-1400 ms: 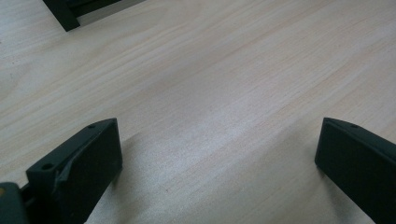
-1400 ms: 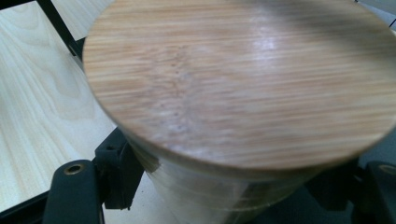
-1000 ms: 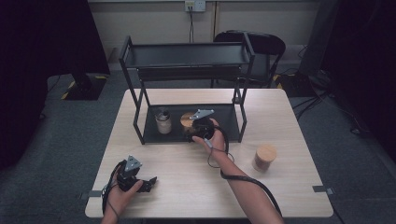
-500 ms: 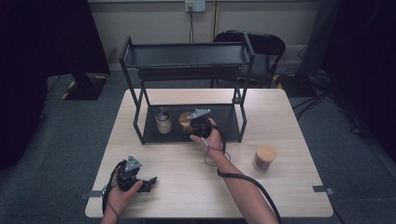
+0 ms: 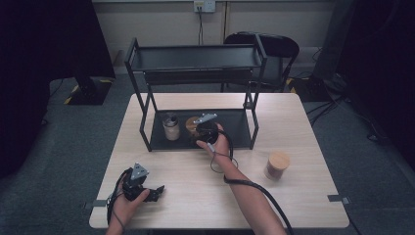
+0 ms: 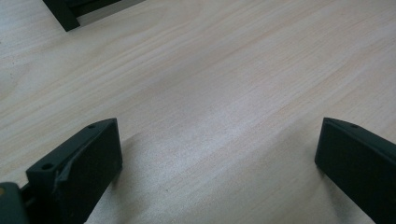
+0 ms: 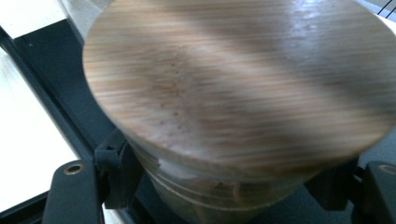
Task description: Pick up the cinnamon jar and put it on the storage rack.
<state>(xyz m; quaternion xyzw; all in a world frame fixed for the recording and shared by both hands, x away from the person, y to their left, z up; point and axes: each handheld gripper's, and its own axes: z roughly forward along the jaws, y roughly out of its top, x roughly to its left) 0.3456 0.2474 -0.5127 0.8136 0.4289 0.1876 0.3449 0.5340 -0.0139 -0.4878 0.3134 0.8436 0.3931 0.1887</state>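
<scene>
The right claw [image 7: 224, 186] is clenched around a wooden-lidded jar [image 7: 238, 88], which sits on the bottom tray of the black rack [image 5: 147, 61] just beside a smaller jar [image 5: 171, 126]. The left claw [image 6: 217, 163] rests released on the bare surface [image 5: 186, 196], well apart; another lidded jar [image 5: 277, 165] stands outside the rack.

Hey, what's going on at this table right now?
A person is working with two handheld grippers. The right gripper is shut on a wooden-lidded jar at the lower shelf of the black rack, beside another jar. The left gripper rests open on the table. A third jar stands outside the rack.
</scene>
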